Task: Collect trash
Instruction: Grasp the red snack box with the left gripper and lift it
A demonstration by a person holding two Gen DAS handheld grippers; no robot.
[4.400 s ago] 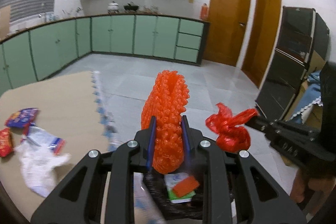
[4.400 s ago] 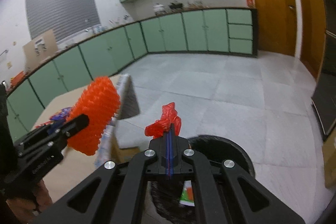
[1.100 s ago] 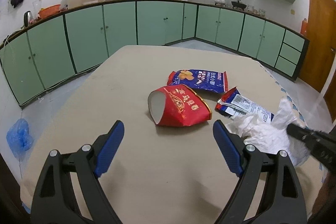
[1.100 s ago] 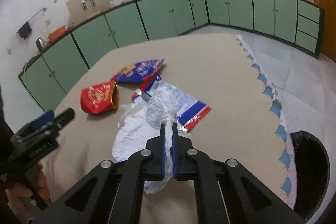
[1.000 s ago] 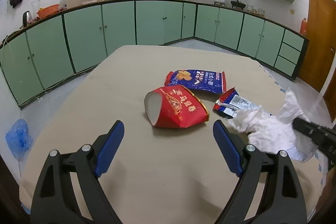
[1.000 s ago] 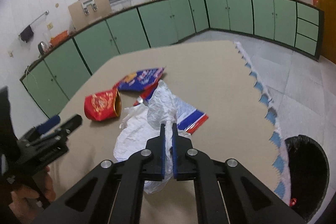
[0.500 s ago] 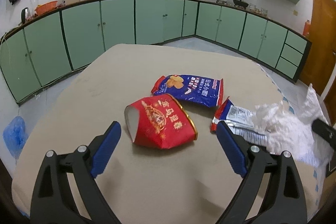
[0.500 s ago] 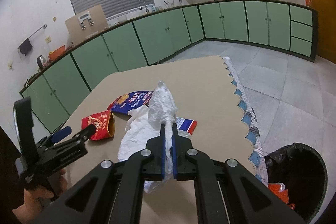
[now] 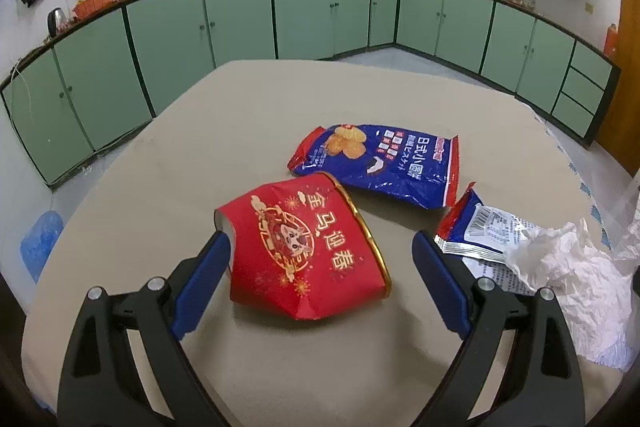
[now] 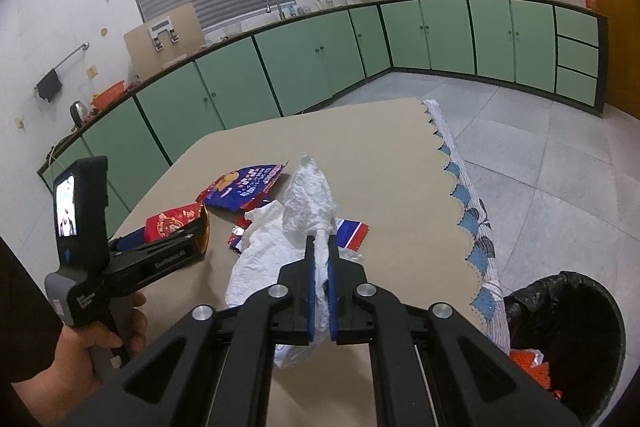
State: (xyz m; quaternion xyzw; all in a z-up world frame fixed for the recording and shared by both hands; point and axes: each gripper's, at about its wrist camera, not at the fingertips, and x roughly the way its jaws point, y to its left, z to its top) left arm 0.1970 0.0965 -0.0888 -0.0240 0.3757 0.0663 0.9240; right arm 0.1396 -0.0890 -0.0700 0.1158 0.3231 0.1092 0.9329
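On the tan table [image 9: 248,115], three snack wrappers lie close together. Nearest the left wrist camera is a red bag [image 9: 304,247], lying on its side with its open mouth toward the left. Behind it lies a blue bag [image 9: 380,163], flat, just touching the red one's far rim. To the right, a white-and-blue wrapper [image 9: 480,227] lies partly under a crumpled white plastic bag [image 9: 580,279].

Left gripper [image 9: 320,259]: jaws spread wide, one blue pad on each side of the red bag; the left pad stands at the bag's mouth, the right pad is apart from it. Nothing is grasped. In the right wrist view the same tool [image 10: 168,247] is held by a hand [image 10: 96,347] and points at the red bag [image 10: 176,223].

Right gripper [image 10: 320,259]: jaws clenched on a fold of the white plastic bag [image 10: 308,199], which rises above the pads and trails down to the table on the left.

Beside the table's scalloped edge, on the tiled floor [image 10: 540,155], stands a black-lined bin [image 10: 568,311] with orange trash [image 10: 536,367] inside. Green cabinets [image 9: 240,19] line the walls.
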